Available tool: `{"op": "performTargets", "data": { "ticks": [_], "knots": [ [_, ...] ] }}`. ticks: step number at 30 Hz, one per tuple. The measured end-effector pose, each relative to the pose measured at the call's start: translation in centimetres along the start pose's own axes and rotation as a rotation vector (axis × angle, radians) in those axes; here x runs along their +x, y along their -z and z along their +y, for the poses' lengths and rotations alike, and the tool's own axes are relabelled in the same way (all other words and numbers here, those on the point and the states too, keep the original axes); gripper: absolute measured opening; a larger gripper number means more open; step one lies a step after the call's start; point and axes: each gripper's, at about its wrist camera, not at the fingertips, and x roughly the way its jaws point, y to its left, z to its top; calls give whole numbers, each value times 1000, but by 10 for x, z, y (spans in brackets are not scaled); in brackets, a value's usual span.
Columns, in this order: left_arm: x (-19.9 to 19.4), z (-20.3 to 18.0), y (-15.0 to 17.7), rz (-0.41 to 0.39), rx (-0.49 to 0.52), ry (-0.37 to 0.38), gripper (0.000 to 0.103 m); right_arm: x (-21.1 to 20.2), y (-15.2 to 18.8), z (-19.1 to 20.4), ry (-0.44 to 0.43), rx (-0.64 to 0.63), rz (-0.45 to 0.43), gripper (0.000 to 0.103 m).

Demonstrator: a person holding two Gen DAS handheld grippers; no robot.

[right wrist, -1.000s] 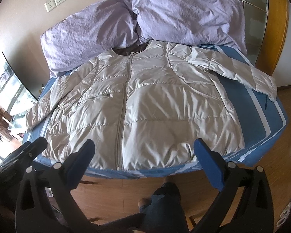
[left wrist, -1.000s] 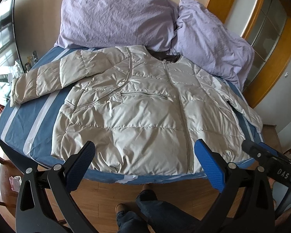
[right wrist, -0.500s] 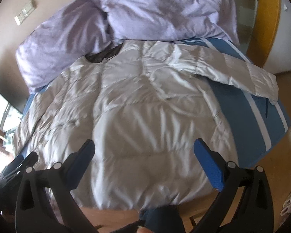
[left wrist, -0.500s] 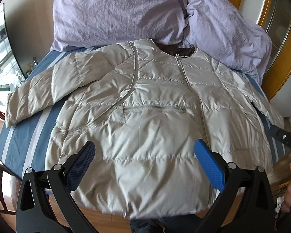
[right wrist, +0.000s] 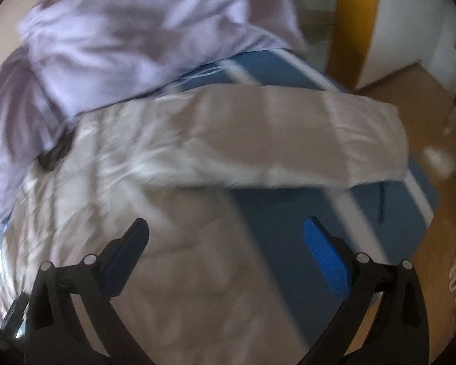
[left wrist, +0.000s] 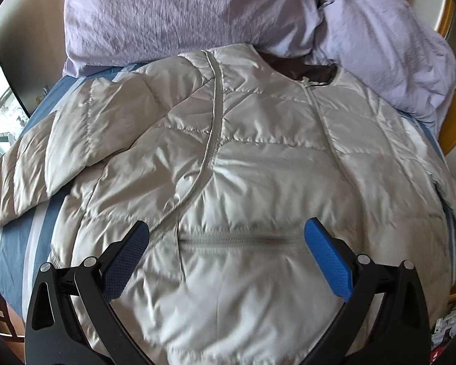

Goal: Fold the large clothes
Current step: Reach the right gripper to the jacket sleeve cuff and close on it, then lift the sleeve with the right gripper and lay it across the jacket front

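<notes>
Both grippers had been brought in over the jacket (left wrist: pixel 258 158), spread flat on the bed (right wrist: pixel 282 222). Left gripper (left wrist: pixel 226 237) and right gripper (right wrist: pixel 226 234) were held agape, empty. Folding was unstarted; the right sleeve (right wrist: pixel 304 149) would probably be seized next.

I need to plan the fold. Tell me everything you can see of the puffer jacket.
The puffer jacket is pale silvery beige, quilted, with a shiny, slightly crinkled shell and a dark lining at the collarless neck. It lies front up and spread flat on the blue striped bed cover, neck against the lilac pillows. The front zip looks closed, and a zipped pocket crosses the chest. Both sleeves are spread outward; the sleeve in the right wrist view reaches toward the bed edge. Neither gripper touches it.
</notes>
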Motion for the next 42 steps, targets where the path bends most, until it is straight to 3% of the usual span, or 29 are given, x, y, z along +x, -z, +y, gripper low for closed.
{"op": "performTargets", "data": {
  "ticks": [11, 17, 22, 30, 36, 42],
  "knots": [
    [32, -6, -7, 8, 16, -59, 102, 47, -62, -150, 213, 306, 17, 96],
    [37, -7, -7, 7, 13, -71, 102, 61, -70, -190, 264, 393, 29, 96],
    [41, -7, -7, 5, 6, -74, 102, 82, -70, -200, 253, 402, 78, 88],
    [43, -8, -5, -4, 6, -77, 102, 91, -64, -196, 221, 398, 81, 73],
    [43, -7, -4, -9, 5, -74, 102, 85, -62, -181, 191, 355, 66, 33],
    [42, -6, -3, -16, 4, -71, 102, 71, -63, -171, 173, 332, 46, 23]
  ]
}}
